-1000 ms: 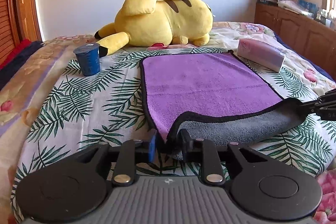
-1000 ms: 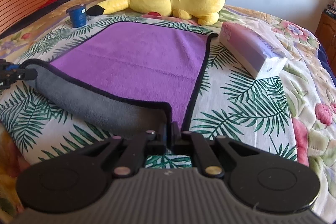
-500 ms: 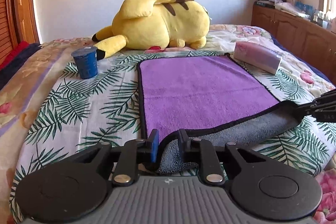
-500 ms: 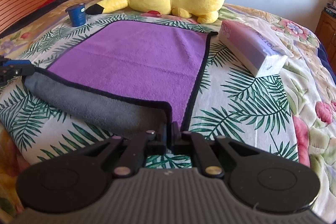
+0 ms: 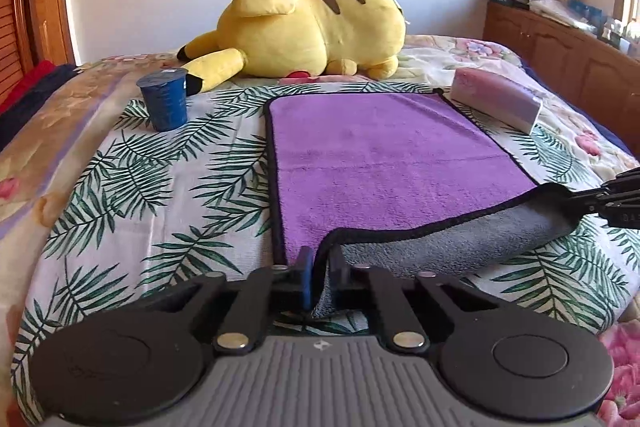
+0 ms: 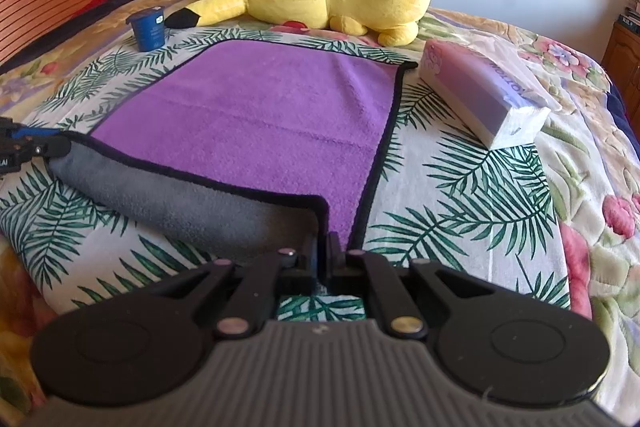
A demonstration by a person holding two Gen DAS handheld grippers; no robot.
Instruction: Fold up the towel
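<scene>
A purple towel [image 5: 384, 163] with a black hem and grey underside lies spread on the bed; it also shows in the right wrist view [image 6: 260, 119]. Its near edge is lifted and rolled over, showing the grey side [image 5: 440, 247]. My left gripper [image 5: 320, 267] is shut on the near left corner. My right gripper [image 6: 324, 251] is shut on the near right corner. Each gripper shows at the edge of the other's view, the right one [image 5: 616, 199] and the left one [image 6: 24, 147].
A yellow plush toy [image 5: 312, 27] lies at the far end of the bed. A blue cup [image 5: 164, 99] stands left of the towel. A pink tissue pack [image 5: 496, 99] lies right of it. A wooden cabinet [image 5: 560, 43] stands at the right.
Both grippers have carried the lifted near edge forward over the towel, so the grey fold sits farther along and less purple shows in front.
</scene>
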